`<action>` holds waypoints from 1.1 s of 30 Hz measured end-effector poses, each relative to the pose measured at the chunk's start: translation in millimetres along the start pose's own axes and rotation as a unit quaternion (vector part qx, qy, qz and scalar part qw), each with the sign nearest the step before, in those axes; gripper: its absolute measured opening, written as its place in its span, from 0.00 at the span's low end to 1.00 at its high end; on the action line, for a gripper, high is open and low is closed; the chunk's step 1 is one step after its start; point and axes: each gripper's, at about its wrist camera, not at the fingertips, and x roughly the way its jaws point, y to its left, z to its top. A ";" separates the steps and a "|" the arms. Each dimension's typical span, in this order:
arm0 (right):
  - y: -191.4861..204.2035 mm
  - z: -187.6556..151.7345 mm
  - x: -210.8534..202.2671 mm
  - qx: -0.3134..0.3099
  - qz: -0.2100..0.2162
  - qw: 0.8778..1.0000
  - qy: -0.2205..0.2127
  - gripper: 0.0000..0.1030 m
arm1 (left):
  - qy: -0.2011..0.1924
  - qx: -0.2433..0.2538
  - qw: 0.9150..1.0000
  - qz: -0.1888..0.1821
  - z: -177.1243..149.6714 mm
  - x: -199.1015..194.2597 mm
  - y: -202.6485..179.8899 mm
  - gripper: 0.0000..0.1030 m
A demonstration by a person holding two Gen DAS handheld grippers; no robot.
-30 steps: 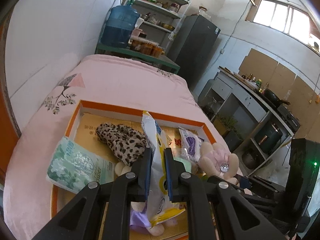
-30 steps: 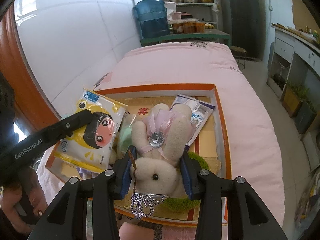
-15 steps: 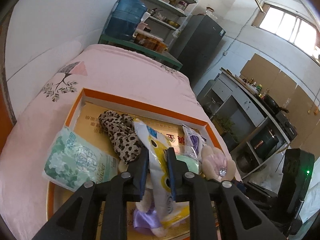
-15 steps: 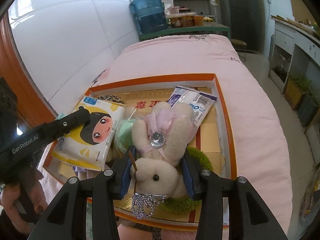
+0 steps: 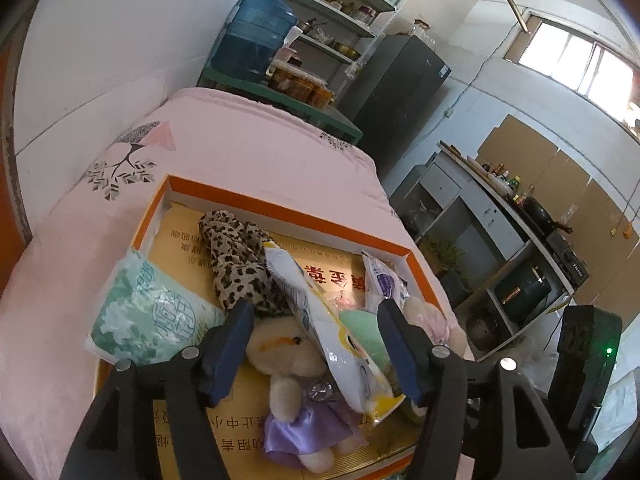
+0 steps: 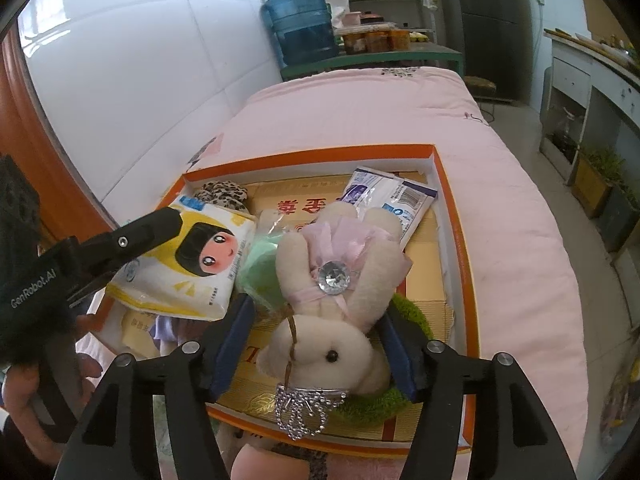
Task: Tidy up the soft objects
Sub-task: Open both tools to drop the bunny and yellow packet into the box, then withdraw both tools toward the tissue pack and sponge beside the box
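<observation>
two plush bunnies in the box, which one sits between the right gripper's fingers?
The pink-dress bunny with the gem brooch, lying on the green mat. The purple-dress bunny lies between the left gripper's fingers instead, partly under the yellow packet.

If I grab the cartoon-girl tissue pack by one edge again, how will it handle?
The tissue pack probably sags: it is a soft pillow-shaped pouch propped on edge against a plush. Its glossy film looks slippery, so a thin pinch may slide. It likely weighs little, and would tip flat if nudged.

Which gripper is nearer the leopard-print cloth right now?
Left. The left gripper straddles the yellow pack just short of the leopard-print cloth; the right gripper straddles the pink-dressed bunny, farther across the box.
</observation>
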 end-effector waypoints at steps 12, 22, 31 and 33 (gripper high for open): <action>2.1 -2.2 -7.4 0.000 -0.001 1.000 -0.002 0.63 | -0.011 0.004 1.000 -0.003 2.1 -11.0 -3.9 0.62; 4.7 -3.2 -25.1 -0.002 -0.006 1.000 -0.016 0.64 | -0.021 0.010 1.000 -0.004 3.0 -23.0 -8.9 0.62; 14.0 -10.3 -41.0 -0.009 -0.008 1.000 -0.024 0.64 | -0.030 0.031 0.999 0.003 -3.0 -40.3 -17.3 0.63; 17.1 -12.5 -46.1 -0.012 -0.008 1.000 -0.027 0.64 | -0.033 0.034 0.999 0.005 -3.8 -45.6 -17.4 0.62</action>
